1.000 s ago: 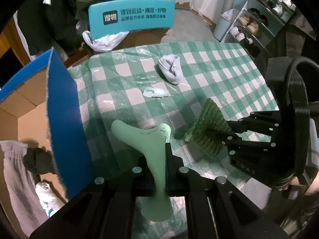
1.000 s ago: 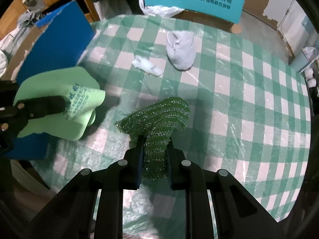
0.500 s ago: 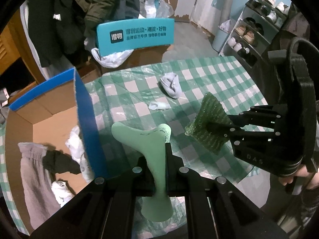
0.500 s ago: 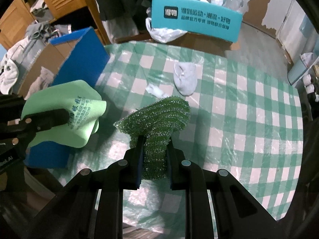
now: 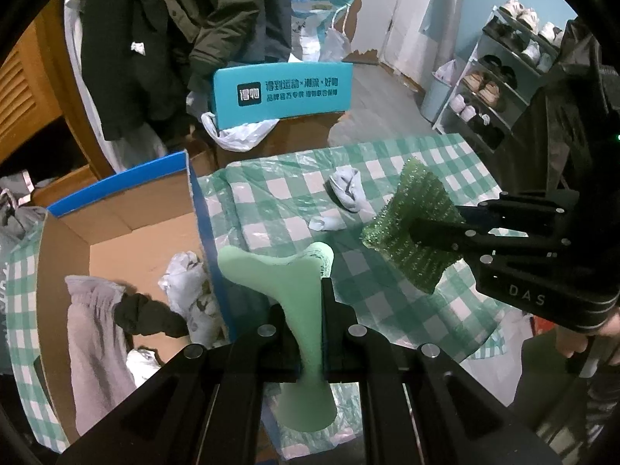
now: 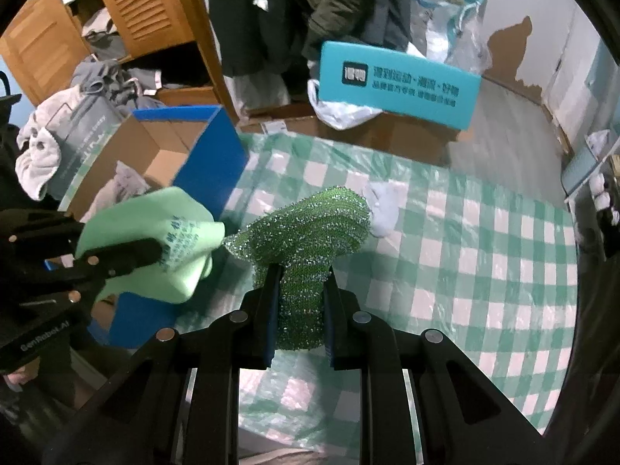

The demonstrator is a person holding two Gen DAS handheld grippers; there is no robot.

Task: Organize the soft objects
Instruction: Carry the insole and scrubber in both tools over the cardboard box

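The left gripper (image 5: 306,310) pinches a pale green sponge (image 5: 271,267); the right gripper (image 6: 300,294) clamps a sparkly green scourer (image 6: 310,228) above the checked tablecloth (image 6: 484,232).

I count two grippers: my left gripper (image 5: 306,310) and my right gripper (image 6: 300,294). One pale green sponge cloth (image 5: 279,271), one glittery green scouring pad (image 6: 306,228), one grey sock (image 5: 347,190), one crumpled white scrap (image 5: 325,223) on the table, one blue-edged cardboard box (image 5: 201,213), and one teal printed box (image 5: 283,91).
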